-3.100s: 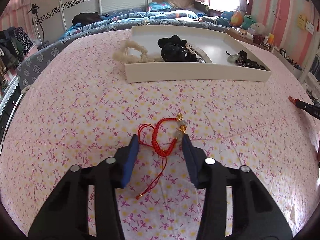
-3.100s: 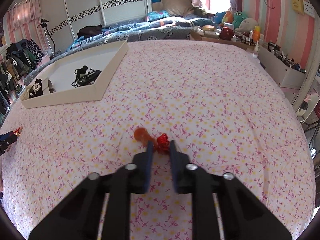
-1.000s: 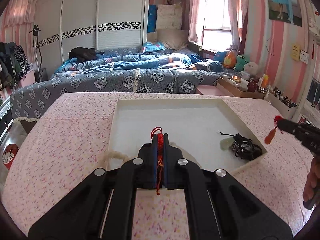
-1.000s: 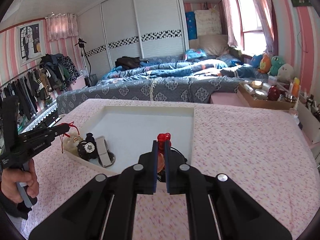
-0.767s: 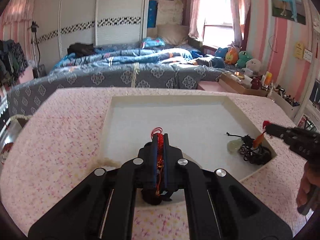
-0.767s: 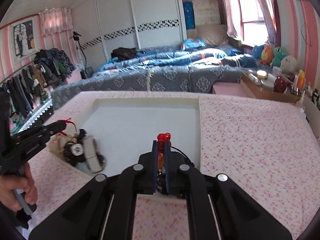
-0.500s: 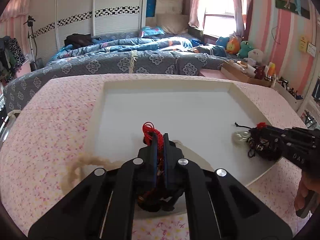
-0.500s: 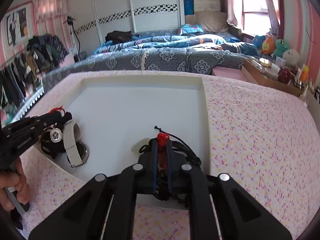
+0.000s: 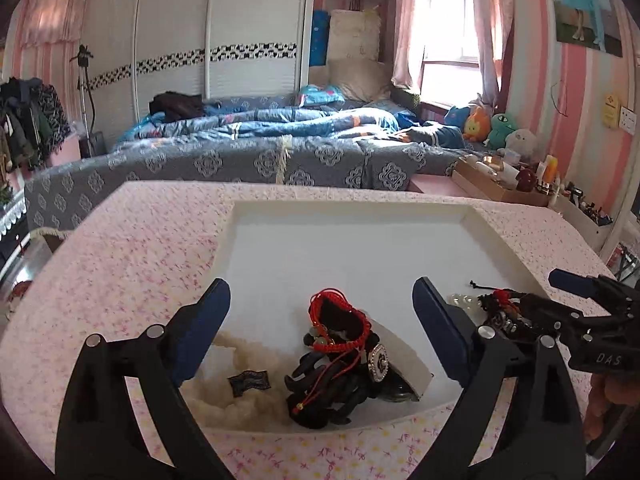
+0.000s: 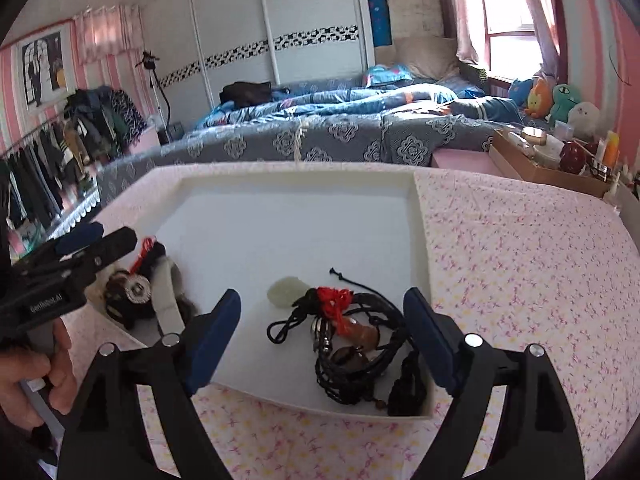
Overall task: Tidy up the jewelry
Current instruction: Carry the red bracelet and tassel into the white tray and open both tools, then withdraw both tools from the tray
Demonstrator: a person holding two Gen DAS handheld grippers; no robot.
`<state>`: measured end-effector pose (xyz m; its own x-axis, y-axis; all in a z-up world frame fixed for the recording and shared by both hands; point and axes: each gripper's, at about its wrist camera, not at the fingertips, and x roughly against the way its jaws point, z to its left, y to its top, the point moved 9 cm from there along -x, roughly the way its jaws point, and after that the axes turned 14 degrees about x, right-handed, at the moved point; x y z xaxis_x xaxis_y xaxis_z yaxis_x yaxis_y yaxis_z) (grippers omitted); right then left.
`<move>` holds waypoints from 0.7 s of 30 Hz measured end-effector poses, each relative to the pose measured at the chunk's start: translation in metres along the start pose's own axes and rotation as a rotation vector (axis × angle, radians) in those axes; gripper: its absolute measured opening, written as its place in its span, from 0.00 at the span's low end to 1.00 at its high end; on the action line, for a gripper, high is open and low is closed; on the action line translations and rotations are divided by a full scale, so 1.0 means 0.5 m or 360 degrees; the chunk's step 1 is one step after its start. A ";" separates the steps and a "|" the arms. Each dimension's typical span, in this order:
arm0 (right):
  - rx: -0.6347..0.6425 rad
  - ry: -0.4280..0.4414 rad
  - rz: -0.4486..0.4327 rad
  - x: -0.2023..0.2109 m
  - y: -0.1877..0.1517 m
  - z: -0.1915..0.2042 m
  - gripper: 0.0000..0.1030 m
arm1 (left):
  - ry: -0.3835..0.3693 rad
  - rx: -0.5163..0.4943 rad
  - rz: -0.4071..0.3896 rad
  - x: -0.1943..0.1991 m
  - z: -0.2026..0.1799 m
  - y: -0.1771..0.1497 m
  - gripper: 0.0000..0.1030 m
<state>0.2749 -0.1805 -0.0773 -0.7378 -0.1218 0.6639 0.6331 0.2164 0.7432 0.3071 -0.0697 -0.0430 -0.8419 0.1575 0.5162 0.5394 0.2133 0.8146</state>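
red bracelet [image 9: 340, 326]: lying in the tray [image 9: 348, 252], draped over a black heap [image 9: 332, 388] at the near left corner, with a pale fluffy piece [image 9: 236, 392] beside it. red charm [image 10: 340, 308]: lying in the same tray at the near right corner, on a tangle of black cords [image 10: 360, 356] beside a pale stone [image 10: 286, 290]. my left gripper [image 9: 320, 316]: jaws have just been opening and now stand wide apart over the heap, the bracelet between them in the view but untouched. my right gripper [image 10: 322, 326]: jaws likewise just opened and wide apart, the charm and cords below and between them, nothing pinched. progress, as i judge it: both red pieces are delivered and let go; the quilt [image 10: 520, 264] around the tray shows no loose jewelry in either view, so what is left may be little, though much of the surface is out of frame. the middle and far part of the tray is bare. view differences: the left wrist view shows the fluffy piece and its dark label, largely hidden from the right; it catches the right gripper only at its edge, over the cords. the right wrist view shows the stone and charm plainly, a round studded disc [image 10: 136, 288] and a pale strap on the left heap, and the hand [image 10: 28, 380] holding the left gripper; it shows only a sliver of the red bracelet.
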 end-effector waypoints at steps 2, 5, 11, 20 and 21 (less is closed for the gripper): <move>0.0045 0.0002 -0.0018 0.021 0.009 0.008 0.81 | 0.0004 -0.0012 -0.0038 0.025 -0.001 0.010 0.92; 0.0074 -0.0004 -0.0073 0.060 0.018 0.012 0.86 | -0.0007 -0.0003 -0.0089 0.068 0.001 0.024 0.97; 0.0123 -0.0036 -0.0113 0.149 -0.017 -0.003 0.87 | -0.0016 -0.0042 -0.0107 0.149 0.020 0.007 0.97; 0.0038 -0.0063 -0.0157 0.210 -0.053 -0.042 0.89 | 0.0006 -0.0035 -0.0141 0.222 0.055 -0.035 0.97; 0.0040 -0.0058 -0.0165 0.217 -0.057 -0.038 0.89 | 0.0001 -0.0036 -0.0138 0.230 0.055 -0.043 0.97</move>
<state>0.1812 -0.2182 -0.0246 -0.8073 -0.1094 0.5799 0.5472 0.2289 0.8051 0.1994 -0.0298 -0.0083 -0.8855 0.1389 0.4435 0.4638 0.2041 0.8621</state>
